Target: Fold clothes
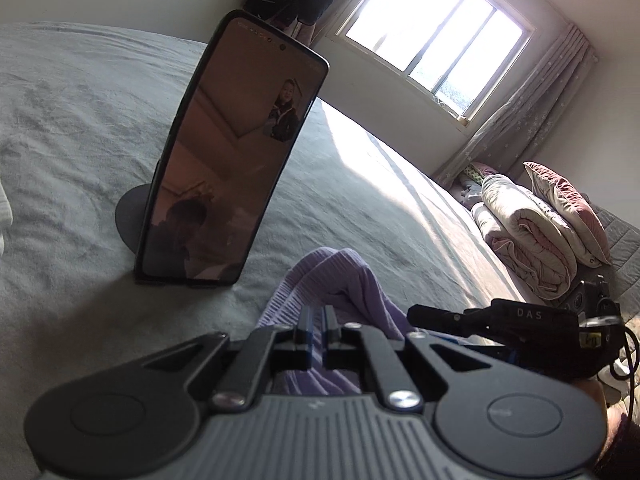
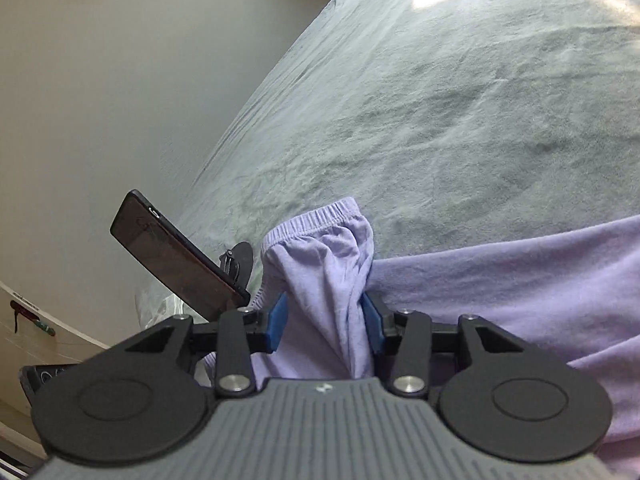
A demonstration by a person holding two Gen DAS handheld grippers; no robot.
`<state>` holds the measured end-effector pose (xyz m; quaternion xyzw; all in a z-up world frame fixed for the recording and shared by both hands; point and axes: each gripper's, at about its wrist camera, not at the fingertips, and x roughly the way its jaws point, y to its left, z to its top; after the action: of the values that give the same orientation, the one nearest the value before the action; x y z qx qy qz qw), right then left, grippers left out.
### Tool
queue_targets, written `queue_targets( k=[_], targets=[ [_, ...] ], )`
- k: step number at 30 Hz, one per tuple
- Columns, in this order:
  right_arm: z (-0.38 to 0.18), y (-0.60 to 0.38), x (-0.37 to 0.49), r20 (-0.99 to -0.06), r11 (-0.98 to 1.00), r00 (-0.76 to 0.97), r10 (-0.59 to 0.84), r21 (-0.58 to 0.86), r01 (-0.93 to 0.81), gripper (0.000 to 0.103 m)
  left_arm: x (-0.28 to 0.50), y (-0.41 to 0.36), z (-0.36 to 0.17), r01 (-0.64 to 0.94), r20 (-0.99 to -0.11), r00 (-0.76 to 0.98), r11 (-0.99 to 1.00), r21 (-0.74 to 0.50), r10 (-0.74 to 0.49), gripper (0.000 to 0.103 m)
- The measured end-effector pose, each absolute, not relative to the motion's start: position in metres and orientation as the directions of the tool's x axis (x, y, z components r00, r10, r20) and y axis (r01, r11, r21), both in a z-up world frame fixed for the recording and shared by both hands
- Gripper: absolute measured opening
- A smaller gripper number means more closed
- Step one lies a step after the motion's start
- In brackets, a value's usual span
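A fold of the lilac garment (image 1: 332, 280) is pinched between the nearly closed blue pads of the left gripper (image 1: 319, 330), with ribbed fabric bunched up just ahead of the fingertips. The right gripper (image 2: 326, 322) is held wider, and a thick bunch of the same garment (image 2: 320, 280), its elastic hem uppermost, is clamped between its blue pads (image 2: 278, 322). To the right of the right gripper the rest of the cloth is spread over the grey-green bedspread (image 2: 440, 100). Ahead and left of the left gripper a phone (image 1: 232, 148) is propped upright on a round dark stand (image 1: 134, 210). Further off to the right, rolled bedding (image 1: 528, 232) and a pink pillow (image 1: 568, 204) are stacked below a bright window (image 1: 432, 28).
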<state>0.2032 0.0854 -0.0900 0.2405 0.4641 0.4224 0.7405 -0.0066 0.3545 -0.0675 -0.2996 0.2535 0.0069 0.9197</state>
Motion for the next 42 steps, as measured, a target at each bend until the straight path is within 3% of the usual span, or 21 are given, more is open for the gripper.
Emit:
queue_targets(
  k=[3,5,7,14,18,21,23,25,28,32,42],
  targets=[
    [-0.103,0.084,0.211,-0.399,0.447,0.211,0.893,0.842,-0.302,0.038,0.002,0.354,-0.074,-0.169,-0.490,0.853,0.795,-0.583,-0.178,0.002],
    [-0.101,0.087,0.211,-0.373,0.424,0.214,0.903,0.856,-0.295,0.010,0.007,0.352,-0.078,-0.199,-0.524,0.836,0.800,-0.565,-0.162,0.002],
    [-0.096,0.093,0.200,-0.390,0.446,0.220,0.894,0.819,-0.360,0.008,0.009,0.352,-0.081,-0.219,-0.543,0.825,0.796,-0.564,-0.157,0.002],
    [-0.086,0.121,0.144,-0.512,0.515,0.214,0.832,0.568,-0.642,0.008,0.009,0.364,-0.089,-0.247,-0.537,0.819,0.719,-0.650,-0.204,0.002],
    [-0.080,0.137,0.111,-0.574,0.509,0.230,0.786,0.389,-0.768,0.008,0.003,0.377,-0.095,-0.247,-0.485,0.834,0.606,-0.756,-0.264,0.007],
    [-0.076,0.148,0.087,-0.614,0.482,0.252,0.748,0.243,-0.842,0.008,-0.002,0.384,-0.099,-0.245,-0.452,0.841,0.537,-0.807,-0.296,0.018],
    [-0.073,0.156,0.072,-0.636,0.457,0.270,0.723,0.147,-0.877,0.008,-0.005,0.386,-0.100,-0.226,-0.417,0.849,0.491,-0.841,-0.325,0.036],
    [-0.076,0.154,0.074,-0.624,0.473,0.280,0.730,0.165,-0.865,0.008,-0.009,0.386,-0.101,-0.198,-0.378,0.854,0.449,-0.872,-0.357,0.046],
    [-0.076,0.154,0.073,-0.615,0.493,0.294,0.732,0.179,-0.851,0.009,-0.011,0.379,-0.096,-0.191,-0.390,0.846,0.476,-0.858,-0.363,0.056],
    [-0.072,0.157,0.069,-0.613,0.505,0.303,0.730,0.185,-0.843,0.014,-0.011,0.367,-0.091,-0.220,-0.440,0.833,0.530,-0.819,-0.334,0.054],
    [-0.050,0.091,0.070,-0.606,0.635,0.368,0.705,0.307,-0.709,0.014,-0.020,0.354,-0.063,-0.255,-0.494,0.847,0.664,-0.703,-0.197,0.053]
  ],
)
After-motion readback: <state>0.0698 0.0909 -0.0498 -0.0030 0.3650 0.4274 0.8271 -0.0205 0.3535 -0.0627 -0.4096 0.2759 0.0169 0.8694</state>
